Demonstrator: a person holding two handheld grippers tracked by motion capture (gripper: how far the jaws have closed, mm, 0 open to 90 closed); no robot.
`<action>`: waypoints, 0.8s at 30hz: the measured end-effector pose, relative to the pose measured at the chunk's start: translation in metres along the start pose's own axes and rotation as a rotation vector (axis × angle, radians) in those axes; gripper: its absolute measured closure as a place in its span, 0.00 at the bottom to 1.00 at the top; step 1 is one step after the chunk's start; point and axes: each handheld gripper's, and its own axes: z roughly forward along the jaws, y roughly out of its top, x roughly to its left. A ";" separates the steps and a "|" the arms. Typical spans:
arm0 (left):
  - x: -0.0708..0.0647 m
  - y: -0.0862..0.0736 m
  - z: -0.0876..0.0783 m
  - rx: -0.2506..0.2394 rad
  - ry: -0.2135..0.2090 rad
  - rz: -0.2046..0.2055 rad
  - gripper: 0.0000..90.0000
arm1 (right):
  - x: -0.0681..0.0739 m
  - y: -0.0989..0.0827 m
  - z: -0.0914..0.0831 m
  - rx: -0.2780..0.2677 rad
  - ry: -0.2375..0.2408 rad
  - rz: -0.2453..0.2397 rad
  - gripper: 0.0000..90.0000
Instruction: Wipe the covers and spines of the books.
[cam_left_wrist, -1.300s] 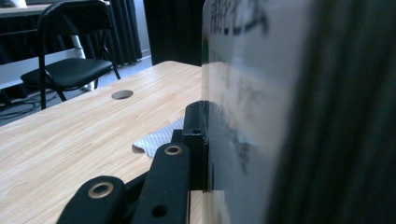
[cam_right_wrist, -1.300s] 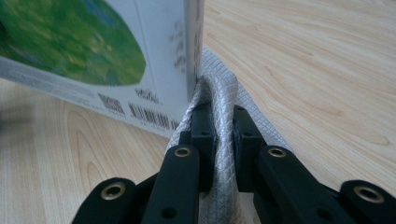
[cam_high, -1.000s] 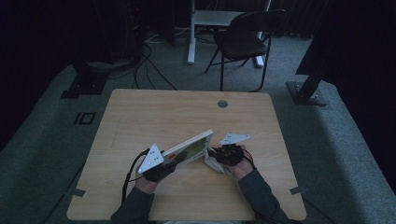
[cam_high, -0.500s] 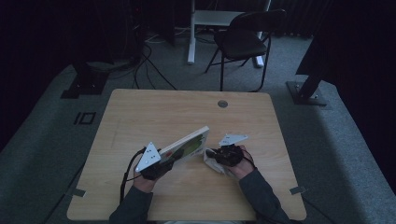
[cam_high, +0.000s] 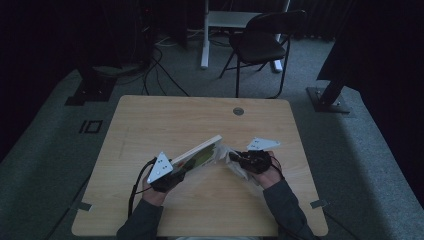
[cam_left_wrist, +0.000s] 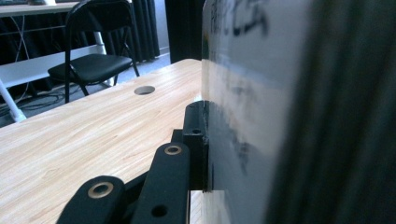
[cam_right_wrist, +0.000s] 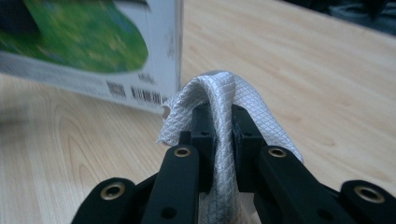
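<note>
The high view is dim and grainy, its edges sinking into near black; only the table (cam_high: 200, 120) catches soft light. Both gripper views are brighter. The box (cam_left_wrist: 261, 93) is blurred up close, while the cloth (cam_right_wrist: 219, 100) is sharp.

On the bench (cam_high: 150, 125) we see the box (cam_high: 197, 152) standing tilted on its edge near the front, between the two tools. The left tool (cam_high: 172, 175) is at its left end; the right tool (cam_high: 235, 159) with the cloth (cam_high: 240, 170) lies just beside its right end, perhaps touching. Behind the bench stands a chair (cam_high: 260, 42).
</note>
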 end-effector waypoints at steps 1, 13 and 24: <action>0.000 0.000 0.001 0.002 0.002 0.000 0.87 | 0.000 0.002 -0.003 -0.010 -0.003 -0.001 0.92; -0.004 -0.004 0.009 0.036 -0.010 0.006 0.87 | 0.013 0.018 -0.021 -0.095 0.009 -0.033 0.92; -0.009 -0.004 0.013 0.045 -0.025 0.010 0.87 | 0.014 0.020 -0.020 -0.120 0.016 -0.019 0.92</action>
